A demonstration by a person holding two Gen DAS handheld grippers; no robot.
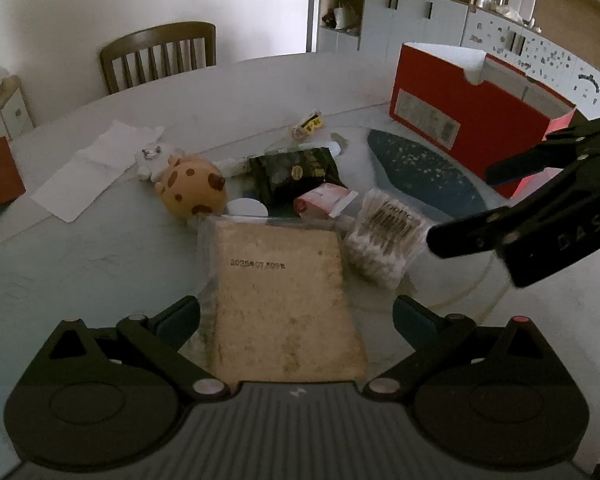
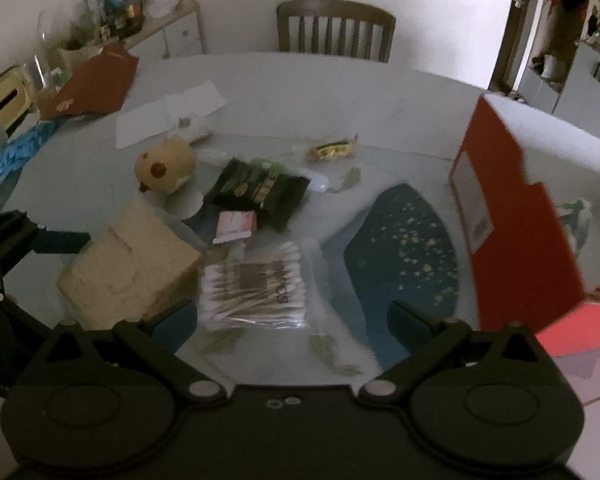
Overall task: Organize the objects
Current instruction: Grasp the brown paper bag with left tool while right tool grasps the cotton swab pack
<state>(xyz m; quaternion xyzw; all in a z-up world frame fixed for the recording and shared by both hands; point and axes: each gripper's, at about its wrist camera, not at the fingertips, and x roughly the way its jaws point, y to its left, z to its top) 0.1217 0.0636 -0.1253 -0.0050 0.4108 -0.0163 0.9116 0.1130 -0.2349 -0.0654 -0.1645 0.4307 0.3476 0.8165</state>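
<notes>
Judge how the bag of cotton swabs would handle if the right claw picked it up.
The cotton swabs bag looks light: thin sticks in clear film. The film shines, so it may be slippery and crumple. The open right claw would probably get a soft, shifting grip.

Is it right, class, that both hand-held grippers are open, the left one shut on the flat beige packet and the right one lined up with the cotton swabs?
Not quite. The left hand-held gripper is open, its fingers either side of the beige packet, not shut on it; the left wrist view shows this. The right hand-held gripper is open, lined up with the cotton swabs.
</notes>
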